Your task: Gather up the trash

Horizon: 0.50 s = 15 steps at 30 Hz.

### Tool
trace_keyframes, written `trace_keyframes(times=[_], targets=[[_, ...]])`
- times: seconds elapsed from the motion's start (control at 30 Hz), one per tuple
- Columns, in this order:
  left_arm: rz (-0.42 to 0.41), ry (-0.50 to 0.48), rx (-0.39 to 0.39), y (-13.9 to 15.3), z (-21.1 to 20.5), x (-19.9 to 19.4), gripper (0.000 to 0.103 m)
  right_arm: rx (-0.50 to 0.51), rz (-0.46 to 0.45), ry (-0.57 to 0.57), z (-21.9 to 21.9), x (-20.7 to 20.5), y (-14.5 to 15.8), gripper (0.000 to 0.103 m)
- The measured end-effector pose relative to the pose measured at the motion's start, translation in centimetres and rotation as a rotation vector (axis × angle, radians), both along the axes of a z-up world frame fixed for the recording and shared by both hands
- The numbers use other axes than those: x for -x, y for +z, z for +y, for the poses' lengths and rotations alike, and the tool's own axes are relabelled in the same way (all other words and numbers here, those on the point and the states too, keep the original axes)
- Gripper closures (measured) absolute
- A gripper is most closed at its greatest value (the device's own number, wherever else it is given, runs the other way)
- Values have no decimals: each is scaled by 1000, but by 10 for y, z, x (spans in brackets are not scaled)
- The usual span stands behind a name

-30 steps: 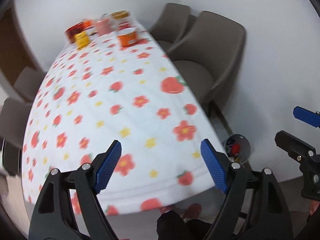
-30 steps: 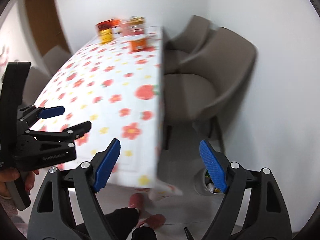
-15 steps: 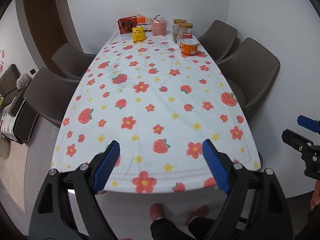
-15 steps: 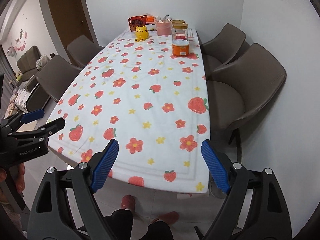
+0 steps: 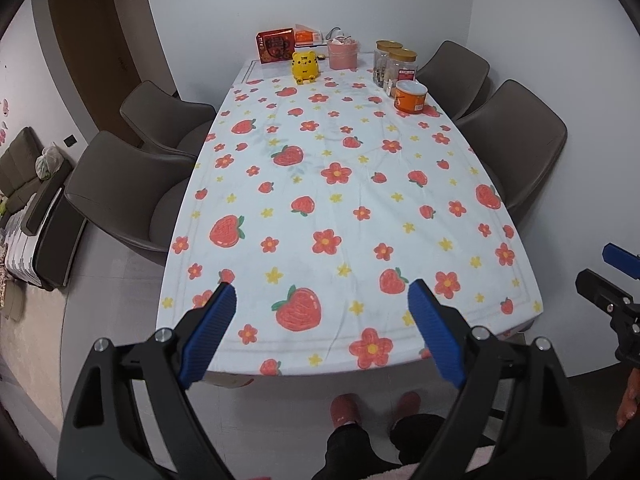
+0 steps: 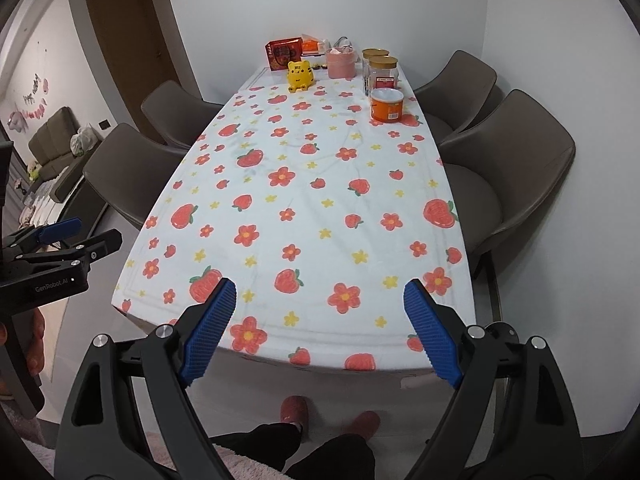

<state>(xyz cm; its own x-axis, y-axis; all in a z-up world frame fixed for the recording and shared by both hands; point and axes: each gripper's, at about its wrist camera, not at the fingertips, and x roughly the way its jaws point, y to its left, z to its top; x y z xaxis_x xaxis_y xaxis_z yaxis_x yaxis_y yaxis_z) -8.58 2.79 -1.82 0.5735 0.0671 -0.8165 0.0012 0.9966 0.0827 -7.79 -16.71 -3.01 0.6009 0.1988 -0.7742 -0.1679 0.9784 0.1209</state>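
My left gripper is open and empty, held above the near end of a long table covered by a strawberry-and-flower cloth. My right gripper is open and empty too, over the same near end; it also shows at the right edge of the left wrist view. The left gripper shows at the left edge of the right wrist view. No loose trash shows on the cloth. Far-end items: an orange tub, two jars, a pink container, a yellow tiger figure, a red box.
Two brown chairs stand on the left and two on the right of the table. A wooden door and a sofa lie to the left. The person's legs and pink slippers are below the table's near edge.
Both cameras have swung from a tilted view of the table's right side and a floor bin to a level view down the table. Both grippers stay open.
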Motion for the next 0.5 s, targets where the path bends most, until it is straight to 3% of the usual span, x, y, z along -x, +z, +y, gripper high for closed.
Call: trace_keyframes(times=[0.5], targets=[[-21, 47, -18, 21, 3, 16, 16, 45, -38, 20, 7, 13, 25, 19]])
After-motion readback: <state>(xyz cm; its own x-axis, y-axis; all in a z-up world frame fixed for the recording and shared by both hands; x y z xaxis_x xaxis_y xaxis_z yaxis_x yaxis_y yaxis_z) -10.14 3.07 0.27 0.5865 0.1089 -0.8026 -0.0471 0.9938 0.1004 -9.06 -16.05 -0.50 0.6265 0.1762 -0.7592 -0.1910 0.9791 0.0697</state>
